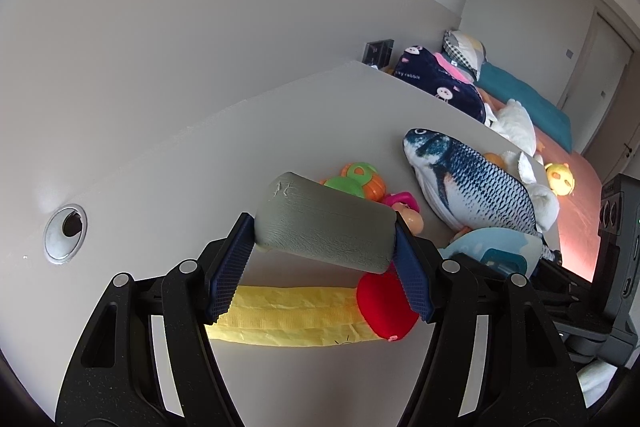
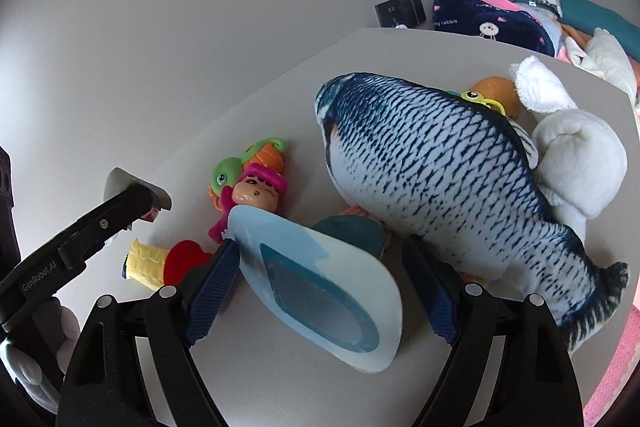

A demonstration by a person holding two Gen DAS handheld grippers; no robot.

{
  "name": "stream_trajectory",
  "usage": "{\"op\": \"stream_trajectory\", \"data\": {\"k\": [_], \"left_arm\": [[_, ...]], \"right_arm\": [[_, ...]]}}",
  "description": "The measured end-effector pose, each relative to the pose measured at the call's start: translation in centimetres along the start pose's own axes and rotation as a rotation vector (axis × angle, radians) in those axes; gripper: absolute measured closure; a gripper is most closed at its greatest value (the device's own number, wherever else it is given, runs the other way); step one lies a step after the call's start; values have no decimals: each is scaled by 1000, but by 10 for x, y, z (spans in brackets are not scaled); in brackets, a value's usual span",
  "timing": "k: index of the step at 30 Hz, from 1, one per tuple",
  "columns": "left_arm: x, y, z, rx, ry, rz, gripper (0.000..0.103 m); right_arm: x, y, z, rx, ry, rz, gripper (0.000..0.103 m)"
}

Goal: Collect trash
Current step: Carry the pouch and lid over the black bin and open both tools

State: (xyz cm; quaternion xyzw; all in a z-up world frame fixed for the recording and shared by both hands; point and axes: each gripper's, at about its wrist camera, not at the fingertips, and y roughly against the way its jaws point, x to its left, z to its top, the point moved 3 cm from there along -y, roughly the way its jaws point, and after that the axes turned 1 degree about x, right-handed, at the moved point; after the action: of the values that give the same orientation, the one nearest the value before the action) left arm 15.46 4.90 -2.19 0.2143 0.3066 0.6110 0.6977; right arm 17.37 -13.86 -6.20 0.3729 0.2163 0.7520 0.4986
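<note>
Pinched crosswise in the left gripper [image 1: 325, 243] (pads pressing both ends) sits a grey pouch [image 1: 324, 221].

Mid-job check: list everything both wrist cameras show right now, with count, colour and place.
Foam roll: one, grey, clamped between the left gripper's pads above the desk.
Flat pad: one, pale blue with darker centre, between the right gripper's fingers.
Plush fish: one, blue-white, on the desk's right side.
Doll: one, pink, mid-desk beside green-orange plastic toys.
Yellow strip with red plush: one, near edge of desk.
White plush: one, behind the fish.
Desk: one, grey, with cable hole.
Bedding: pile, navy, teal, beyond desk.
Left gripper: black, blue pads.
Right gripper: same.
</note>
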Motion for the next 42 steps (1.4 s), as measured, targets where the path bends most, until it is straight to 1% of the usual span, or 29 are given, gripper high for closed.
{"op": "stream_trajectory", "data": {"k": [1,2,4,7,13,18,25,32,39,42], "left_arm": [[0,0,-1,2,0,1,37],[0,-1,-1,3,0,1,37],[-1,0,-1,3,-1,1,37],[-4,3,-1,-1,-9,-6,37],[-21,16,-2,-38,-50,-4,37],[-38,30,-5,-67,-69,2,38],[-67,52,-16,-81,-84,-40,38],[-101,68,-30,-86,-121,-80,38],[-135,75,-43,-74,-166,-116,38],[-150,76,-47,-70,-186,-136,38]], "right_arm": [[1,-4,0,25,13,20,36],[2,-3,-1,29,18,22,37],[5,-1,-4,29,45,-10,42],[9,7,-9,9,66,-28,44],[14,36,-16,-48,89,-54,44],[6,60,-15,-75,80,-66,44],[-12,101,-24,-107,51,-89,42],[-29,141,-37,-140,38,-124,41],[-54,167,-50,-163,0,-161,41],[-65,175,-54,-165,-16,-178,43]]}}
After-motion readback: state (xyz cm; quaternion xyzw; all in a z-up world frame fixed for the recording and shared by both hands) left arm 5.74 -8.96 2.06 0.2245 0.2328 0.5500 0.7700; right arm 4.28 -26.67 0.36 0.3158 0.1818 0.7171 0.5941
